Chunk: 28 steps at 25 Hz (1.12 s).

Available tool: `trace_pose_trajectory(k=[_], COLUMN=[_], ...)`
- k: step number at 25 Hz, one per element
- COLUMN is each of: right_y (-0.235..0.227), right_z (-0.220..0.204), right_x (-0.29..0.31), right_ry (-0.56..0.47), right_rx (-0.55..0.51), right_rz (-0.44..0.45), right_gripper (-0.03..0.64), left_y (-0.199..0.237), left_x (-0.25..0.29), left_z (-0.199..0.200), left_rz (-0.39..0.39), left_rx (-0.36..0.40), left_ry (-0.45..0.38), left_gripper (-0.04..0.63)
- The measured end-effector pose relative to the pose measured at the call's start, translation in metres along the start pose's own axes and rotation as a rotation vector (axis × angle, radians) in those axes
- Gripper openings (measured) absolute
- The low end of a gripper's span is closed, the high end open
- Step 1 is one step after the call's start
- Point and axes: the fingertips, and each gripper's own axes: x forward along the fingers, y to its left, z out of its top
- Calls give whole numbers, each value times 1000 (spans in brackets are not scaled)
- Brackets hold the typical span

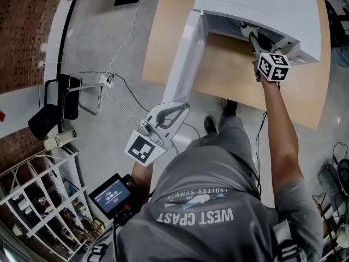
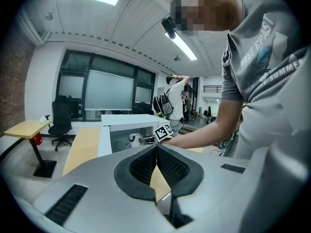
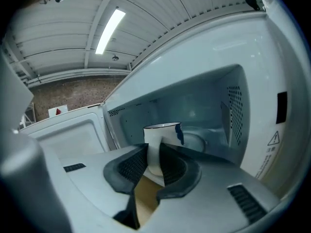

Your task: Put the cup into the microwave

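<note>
A white cup [image 3: 160,134] with a dark rim and a blue mark stands upright between the pads of my right gripper [image 3: 156,155], which is shut on it. The cup is at the mouth of the open white microwave [image 3: 209,106], just in front of its round turntable [image 3: 197,142]. In the head view my right gripper [image 1: 252,33] reaches under the microwave's top [image 1: 256,4], with the door [image 1: 182,59] swung out to the left. My left gripper [image 1: 184,109] hangs low in front of the table, shut [image 2: 156,149] with nothing in it. From there the cup [image 2: 134,139] shows far off.
The microwave sits on a wooden table [image 1: 229,75]. A black chair [image 1: 57,105] and cables [image 1: 117,81] are on the grey floor to the left. A wire shelf rack [image 1: 38,206] stands at the lower left. Another person [image 2: 176,98] stands far behind.
</note>
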Motion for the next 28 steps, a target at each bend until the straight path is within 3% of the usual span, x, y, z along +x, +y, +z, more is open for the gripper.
trace_pose_trajectory(k=[5,7,10,12,15,28], right_y=[-7,-7,-21,-27,-13,-5], right_z=[19,40,60,63,46,25], right_x=[27,45,59,59,56,68], right_ry=[-47,-53,-68,-97,-132,-139], right_rx=[-26,-32,-42,-62,-69,-198], right_rz=[-5,9,19,2,-25,-68], right_gripper=[75,75,75,75,75,75], left_y=[10,20,26,27,25,24], left_x=[1,1,9,13,-1,-18], left_z=[14,29,36,40,35,21], left_rz=[7,15,35,28,15,21], left_rx=[15,14,-67,-62,13,55], left_ry=[17,69,151,88,-10,-14], left_gripper=[21,21,20,21,21,20])
